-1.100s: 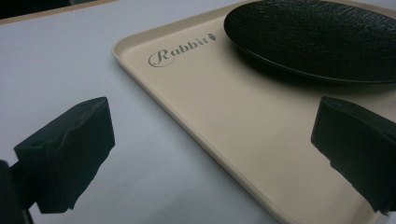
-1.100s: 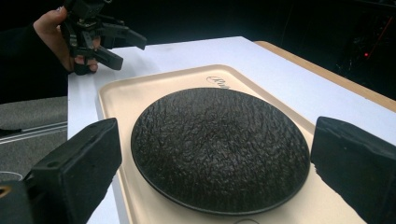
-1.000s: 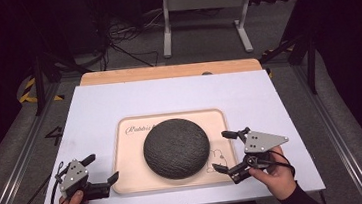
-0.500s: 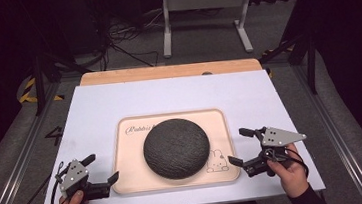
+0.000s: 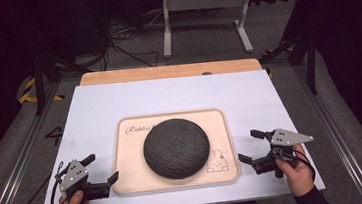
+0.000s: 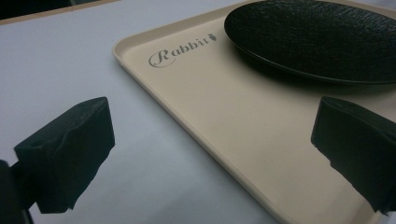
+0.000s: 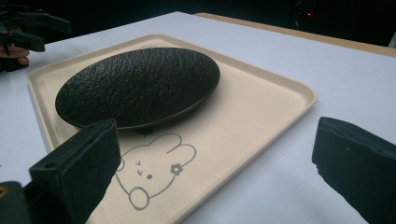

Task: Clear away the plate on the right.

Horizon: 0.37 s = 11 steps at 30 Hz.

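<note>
White table [image 5: 94, 110], dark lab behind: high view, beige tray [image 5: 124, 157] w/ black plate [image 5: 176, 146] sits centred, left gripper [image 5: 104, 170] and right gripper [image 5: 249, 147] both released. Gripper views: I'd straddle opp. rims, then lift level.

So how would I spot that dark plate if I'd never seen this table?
Start at the white table and find the beige tray near its front edge, between the two grippers. The plate sits at the tray's middle: round, black and rough-textured, beside a rabbit drawing.
</note>
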### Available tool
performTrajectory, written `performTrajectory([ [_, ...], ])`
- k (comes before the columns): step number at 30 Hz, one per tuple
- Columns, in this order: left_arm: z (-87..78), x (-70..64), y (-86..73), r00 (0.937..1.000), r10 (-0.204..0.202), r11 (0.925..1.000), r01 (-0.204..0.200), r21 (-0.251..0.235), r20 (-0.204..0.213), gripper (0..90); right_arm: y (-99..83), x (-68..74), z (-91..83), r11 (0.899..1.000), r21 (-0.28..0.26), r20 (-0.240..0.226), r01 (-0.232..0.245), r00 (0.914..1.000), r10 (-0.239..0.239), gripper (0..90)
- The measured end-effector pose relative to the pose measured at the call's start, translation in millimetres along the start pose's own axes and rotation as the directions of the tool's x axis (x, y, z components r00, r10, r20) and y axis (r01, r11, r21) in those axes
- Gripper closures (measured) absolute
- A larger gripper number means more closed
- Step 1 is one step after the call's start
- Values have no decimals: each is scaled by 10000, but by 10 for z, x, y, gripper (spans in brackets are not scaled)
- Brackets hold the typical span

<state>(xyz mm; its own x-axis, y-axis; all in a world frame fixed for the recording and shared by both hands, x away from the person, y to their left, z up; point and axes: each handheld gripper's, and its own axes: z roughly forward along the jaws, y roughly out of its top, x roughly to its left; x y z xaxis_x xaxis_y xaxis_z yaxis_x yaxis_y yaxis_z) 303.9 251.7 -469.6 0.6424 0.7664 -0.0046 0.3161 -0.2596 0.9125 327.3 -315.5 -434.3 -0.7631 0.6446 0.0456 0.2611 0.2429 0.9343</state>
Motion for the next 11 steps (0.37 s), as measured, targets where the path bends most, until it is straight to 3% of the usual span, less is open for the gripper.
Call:
performTrajectory([
  [11,-2,0,-5,9999,-122,9999,122,-84,31,4,-212,-84,3,9982,203,227,-557,9982,553,16],
])
